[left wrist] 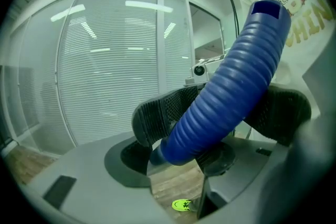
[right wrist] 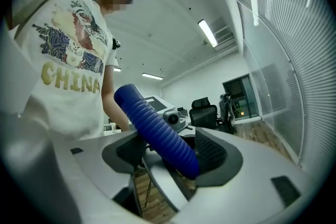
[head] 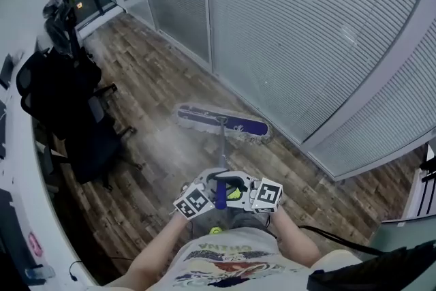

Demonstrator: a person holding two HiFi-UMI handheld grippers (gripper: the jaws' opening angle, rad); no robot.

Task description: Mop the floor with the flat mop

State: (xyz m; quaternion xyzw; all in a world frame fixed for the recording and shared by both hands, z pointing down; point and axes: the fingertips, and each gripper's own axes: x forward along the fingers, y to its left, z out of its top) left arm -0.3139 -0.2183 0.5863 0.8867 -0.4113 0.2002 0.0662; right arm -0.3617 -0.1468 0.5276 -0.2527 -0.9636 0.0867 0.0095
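Observation:
The flat mop's blue head point(head: 222, 122) lies on the wooden floor point(head: 157, 146) close to the glass wall, and its grey pole point(head: 222, 146) runs back to me. The pole's ribbed blue handle point(head: 221, 195) sits between both grippers at my waist. My left gripper point(head: 204, 193) is shut on the handle point(left wrist: 226, 92), which is pinched between its black pads point(left wrist: 157, 115). My right gripper point(head: 253, 191) is shut on the same handle point(right wrist: 157, 131), a little lower down it, by the far pad point(right wrist: 210, 152).
A glass wall with blinds point(head: 306, 31) runs along the right, just behind the mop head. Black office chairs point(head: 68, 105) and a white desk point(head: 27, 215) stand at the left. My green shoe point(head: 216, 230) is below the grippers. A dark bag point(head: 381, 272) lies at the bottom right.

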